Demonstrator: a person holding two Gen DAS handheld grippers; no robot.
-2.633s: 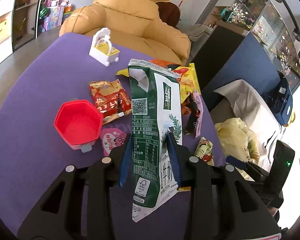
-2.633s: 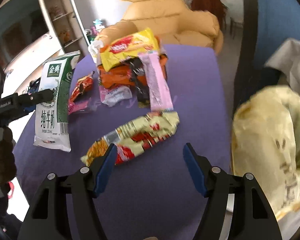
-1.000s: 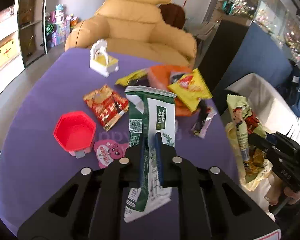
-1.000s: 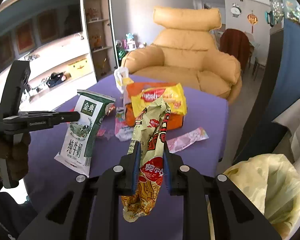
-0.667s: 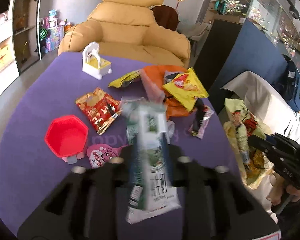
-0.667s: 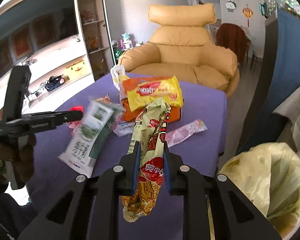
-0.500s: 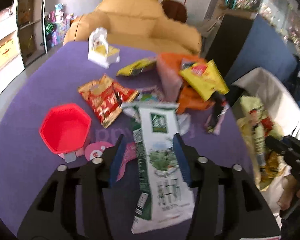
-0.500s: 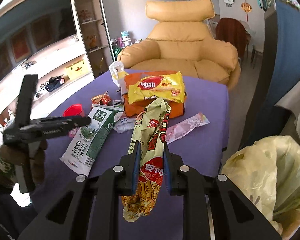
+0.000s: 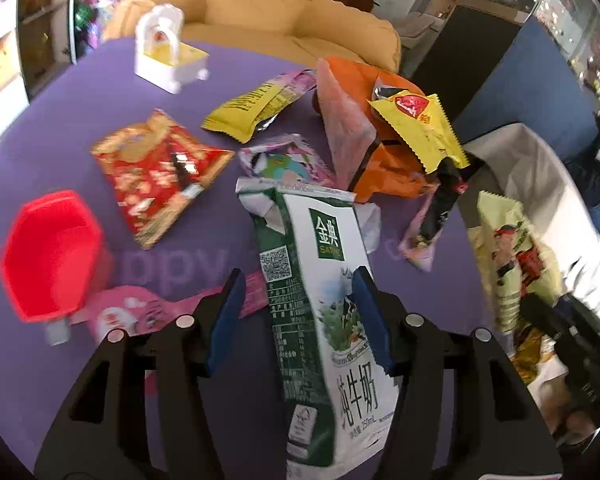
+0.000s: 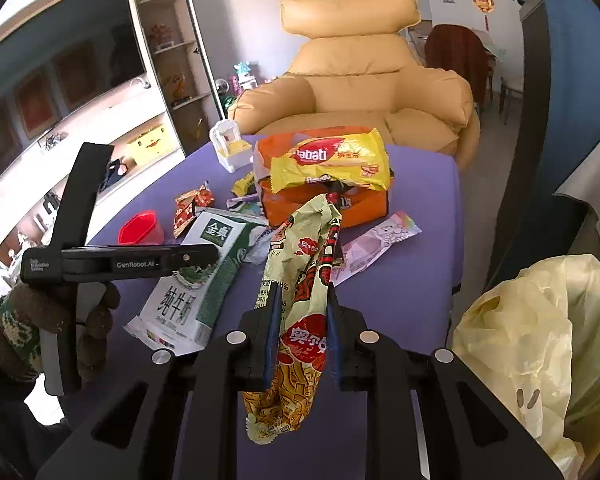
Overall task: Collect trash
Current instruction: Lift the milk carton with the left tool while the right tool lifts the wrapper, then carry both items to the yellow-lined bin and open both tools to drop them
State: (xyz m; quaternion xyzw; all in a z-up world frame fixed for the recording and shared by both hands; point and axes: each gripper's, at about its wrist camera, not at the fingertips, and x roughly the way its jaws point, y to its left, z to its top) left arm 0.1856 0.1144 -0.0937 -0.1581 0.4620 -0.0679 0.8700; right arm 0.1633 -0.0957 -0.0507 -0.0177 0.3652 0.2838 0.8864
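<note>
Since my left gripper (image 9: pixel 296 316) has just been opening around the flat milk carton (image 9: pixel 320 300), I'd re-grip mid-body, while my right gripper (image 10: pixel 300 332) keeps the snack wrapper (image 10: pixel 300 300) pinched.

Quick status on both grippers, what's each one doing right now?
Left gripper: open, jaws just opened; milk carton lies on the table between them, unpressed.
Right gripper: shut on the snack wrapper.
</note>
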